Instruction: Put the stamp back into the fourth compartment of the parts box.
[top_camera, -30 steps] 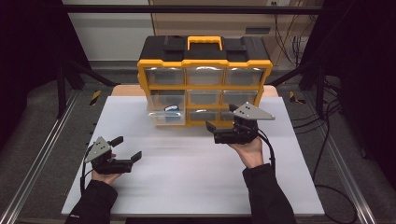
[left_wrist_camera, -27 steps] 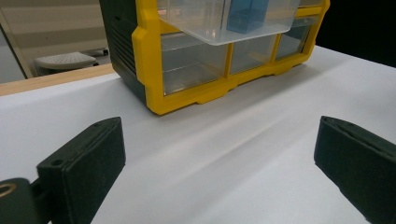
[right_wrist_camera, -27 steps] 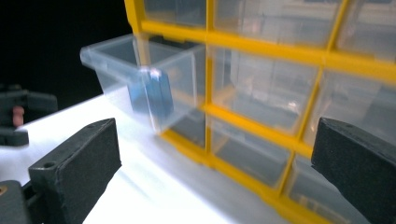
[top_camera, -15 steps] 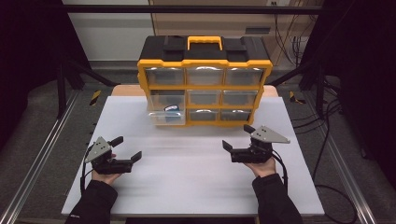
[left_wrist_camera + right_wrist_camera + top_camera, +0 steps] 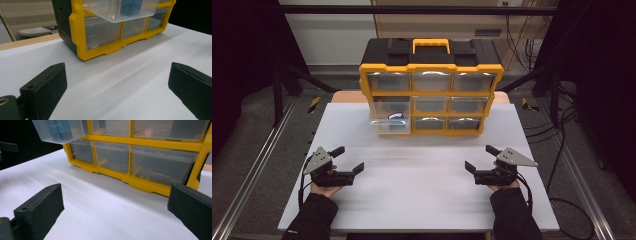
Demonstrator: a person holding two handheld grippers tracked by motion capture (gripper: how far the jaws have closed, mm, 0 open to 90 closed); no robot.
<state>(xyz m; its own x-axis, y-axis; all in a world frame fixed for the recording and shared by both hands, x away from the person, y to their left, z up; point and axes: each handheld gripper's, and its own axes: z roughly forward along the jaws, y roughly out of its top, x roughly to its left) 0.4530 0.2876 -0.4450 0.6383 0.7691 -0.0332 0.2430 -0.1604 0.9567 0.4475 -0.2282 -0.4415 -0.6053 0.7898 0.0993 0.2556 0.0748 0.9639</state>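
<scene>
Both grippers rest low on the white table (image 5: 422,200) in the high view, each with its jaws spread wide and nothing between them. Ahead of the left gripper (image 5: 348,161) and off toward the right gripper's side stands the yellow organizer (image 5: 431,95), with one clear drawer (image 5: 390,116) in its left column pulled out toward the person, a blue item (image 5: 397,116) lying inside. That drawer's long side runs across the cabinet front. The right gripper (image 5: 481,159) sits farther from it, facing the closed right-hand drawers, so I judge the left one the nearer to it. Bare tabletop lies between either gripper and the cabinet; nothing blocks the way.

Left gripper view: the left gripper (image 5: 117,87) shows two black pads far apart over empty table. The open drawer (image 5: 120,12) hangs above and ahead, jutting out past the yellow frame, the blue item (image 5: 131,7) within.

Right gripper view: the right gripper (image 5: 115,210) is likewise wide and empty. Closed drawers lie straight ahead; the open drawer (image 5: 60,131) is up and to its left, well apart.
</scene>
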